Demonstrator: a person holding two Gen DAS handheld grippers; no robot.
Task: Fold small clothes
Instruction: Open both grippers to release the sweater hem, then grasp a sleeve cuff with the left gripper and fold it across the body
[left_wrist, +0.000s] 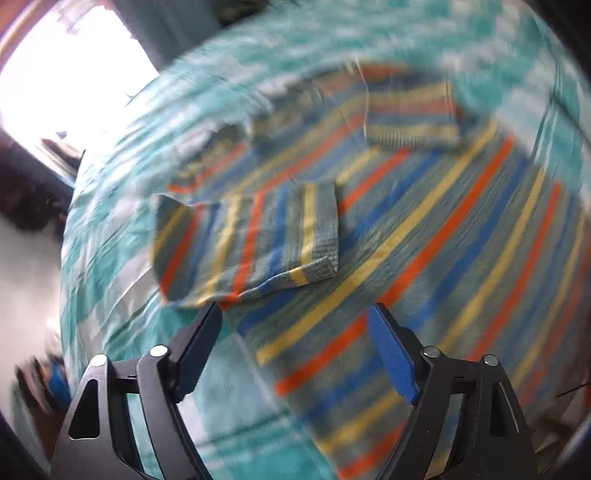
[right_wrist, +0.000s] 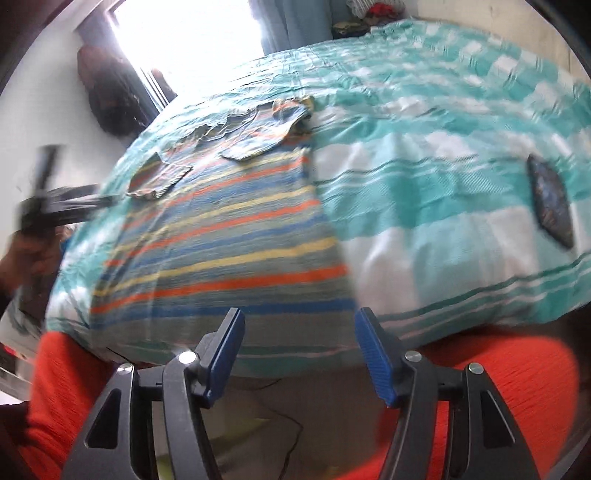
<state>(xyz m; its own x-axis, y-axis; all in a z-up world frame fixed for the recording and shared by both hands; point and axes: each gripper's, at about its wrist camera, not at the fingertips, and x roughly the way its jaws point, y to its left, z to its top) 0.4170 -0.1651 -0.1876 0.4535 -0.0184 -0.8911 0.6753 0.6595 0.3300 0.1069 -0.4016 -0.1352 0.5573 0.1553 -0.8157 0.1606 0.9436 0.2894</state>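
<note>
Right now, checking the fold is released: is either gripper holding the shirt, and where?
Nothing held. Left gripper and right gripper are open above the striped shirt.

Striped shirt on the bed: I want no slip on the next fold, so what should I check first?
1. Left gripper jaws open, nothing between: ok.
2. Right gripper jaws open, nothing between: ok.
3. Both sleeves folded onto the striped shirt: near sleeve ok, far sleeve ok.
4. Shirt body lying flat on the bedspread: ok.
5. Collar end smooth: cannot tell, blurred.
6. Dark object clear of the shirt: ok.
</note>
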